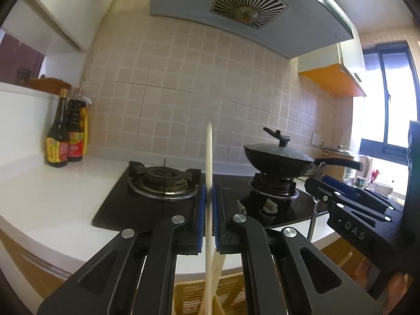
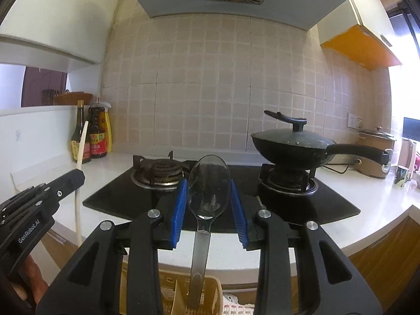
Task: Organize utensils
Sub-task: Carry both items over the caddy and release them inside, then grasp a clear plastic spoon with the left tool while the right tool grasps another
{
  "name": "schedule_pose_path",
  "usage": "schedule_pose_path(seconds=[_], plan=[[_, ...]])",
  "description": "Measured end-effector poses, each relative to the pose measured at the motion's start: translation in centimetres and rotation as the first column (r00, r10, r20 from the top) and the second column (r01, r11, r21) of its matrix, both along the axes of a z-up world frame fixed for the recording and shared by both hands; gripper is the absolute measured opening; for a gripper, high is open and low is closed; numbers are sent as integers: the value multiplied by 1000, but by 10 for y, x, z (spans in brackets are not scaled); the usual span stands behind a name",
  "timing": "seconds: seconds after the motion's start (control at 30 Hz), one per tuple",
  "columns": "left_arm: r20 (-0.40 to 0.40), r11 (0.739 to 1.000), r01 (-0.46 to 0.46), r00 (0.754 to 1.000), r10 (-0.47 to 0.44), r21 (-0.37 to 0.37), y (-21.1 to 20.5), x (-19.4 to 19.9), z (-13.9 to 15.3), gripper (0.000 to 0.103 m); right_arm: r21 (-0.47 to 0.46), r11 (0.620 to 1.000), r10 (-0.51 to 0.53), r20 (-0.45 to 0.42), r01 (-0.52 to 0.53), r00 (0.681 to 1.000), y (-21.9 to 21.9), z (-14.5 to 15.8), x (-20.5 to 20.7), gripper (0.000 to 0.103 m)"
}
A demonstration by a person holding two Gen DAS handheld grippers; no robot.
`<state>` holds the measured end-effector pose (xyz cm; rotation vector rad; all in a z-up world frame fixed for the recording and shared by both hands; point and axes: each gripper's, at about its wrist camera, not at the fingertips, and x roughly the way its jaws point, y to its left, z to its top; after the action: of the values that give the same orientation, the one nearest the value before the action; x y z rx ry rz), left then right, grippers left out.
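**Both tongs loaded, nothing put away yet**

We have a utensil in each hand. Our left tongs [image 1: 209,202] are pressed together on a pale flat stick [image 1: 209,157] — it looks like chopsticks or a thin spatula seen edge-on, we cannot tell which — standing upright between the blue pads [image 1: 201,218]. Our right tongs [image 2: 209,204] are partly spread and pinching a clear plastic spoon [image 2: 209,183] by the sides of its bowl, handle hanging down toward us.

Just below and behind both tongs sits a slotted tan holder [image 2: 210,288], the spoon's handle and the stick's lower end reaching down to it; whether they are being lifted out or lowered in we cannot say. Ahead of the tongs lies the black stove [image 2: 147,199] on the white worktop [image 1: 52,197], with a lidded wok [image 2: 291,147] ahead to the right and sauce bottles [image 1: 65,136] far left.

By our reckoning the sorting is in mid-course — two pieces held, neither visibly at rest.
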<state>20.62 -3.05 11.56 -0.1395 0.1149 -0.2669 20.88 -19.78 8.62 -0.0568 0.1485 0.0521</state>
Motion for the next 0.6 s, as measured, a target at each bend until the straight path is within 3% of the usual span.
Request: schedule_pose_path(seconds=[0.1, 0.17, 0.23, 0.3, 0.6], plan=[[-22, 1000, 17, 1000, -17, -8, 4, -1, -2, 6, 7, 1000, 18, -38, -18, 999, -2, -4, -3, 31], [-44, 999, 38, 998, -38, -15, 9, -3, -3, 7, 21, 999, 33, -67, -32, 997, -5, -6, -8, 40], [-56, 999, 44, 997, -46, -19, 12, -8, -3, 22, 38, 998, 46, -82, -43, 996, -8, -6, -15, 49], [-68, 998, 55, 996, -57, -28, 19, -19, 0, 35, 61, 996, 67, -107, -60, 992, -12, -5, -25, 49], [-136, 991, 120, 983, -126, -50, 43, -78, 16, 42, 98, 990, 116, -211, -97, 971, -17, 5, -88, 49]])
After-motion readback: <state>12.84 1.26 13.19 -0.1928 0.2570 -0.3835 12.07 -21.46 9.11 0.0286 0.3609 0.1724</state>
